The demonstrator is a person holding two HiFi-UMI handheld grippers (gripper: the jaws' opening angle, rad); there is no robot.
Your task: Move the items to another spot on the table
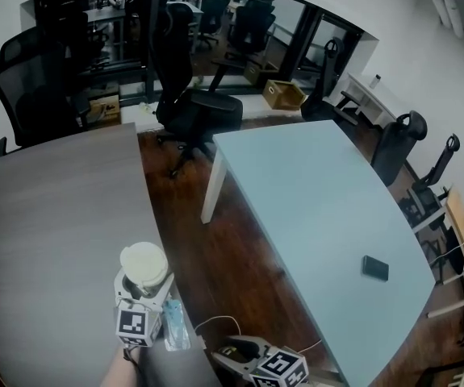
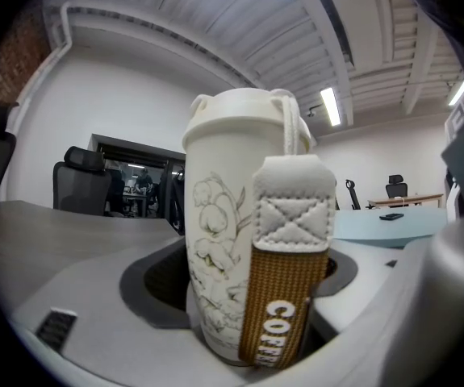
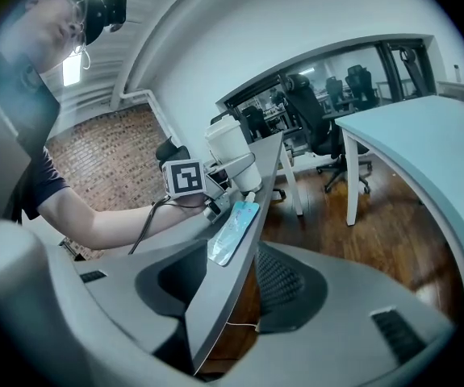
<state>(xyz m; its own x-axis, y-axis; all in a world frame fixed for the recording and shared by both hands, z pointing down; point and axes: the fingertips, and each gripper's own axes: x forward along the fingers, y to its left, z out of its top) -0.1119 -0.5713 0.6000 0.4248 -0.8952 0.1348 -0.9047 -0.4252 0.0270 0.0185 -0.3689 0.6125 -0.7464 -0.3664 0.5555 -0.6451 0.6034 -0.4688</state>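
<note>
1. the left gripper [image 1: 143, 290] has its jaws closed on a white lidded cup [image 1: 144, 263], one jaw against each side of the lower body.
2. seen along those jaws, the cup stands upright between them. it has a flower drawing on its wall and a brown woven strap [image 2: 286, 313] hanging down the front from a white stitched tab.
3. the cup is over the near right part of the grey table [image 1: 54, 216], close to its edge. whether its base rests on the top or sits just above it, i cannot tell.
4. the marker cube [image 1: 133, 326] of the left gripper shows below the cup, with the person's forearm [image 3: 102, 220] reaching in behind it.
5. the right gripper [image 3: 227, 287] has its jaws wide apart and grips nothing. the edge of the grey table runs up between the two jaws, and i cannot make out the pads pressing on it.
6. a pale blue pouch [image 3: 233, 230] lies flat on the grey table at its edge, just beside the left gripper and ahead of the right one's open jaws, apart from both.
7. across the strip of wooden floor, a dark phone [image 1: 374, 268] lies on the light blue table [image 1: 312, 192], well apart from both grippers.
</note>
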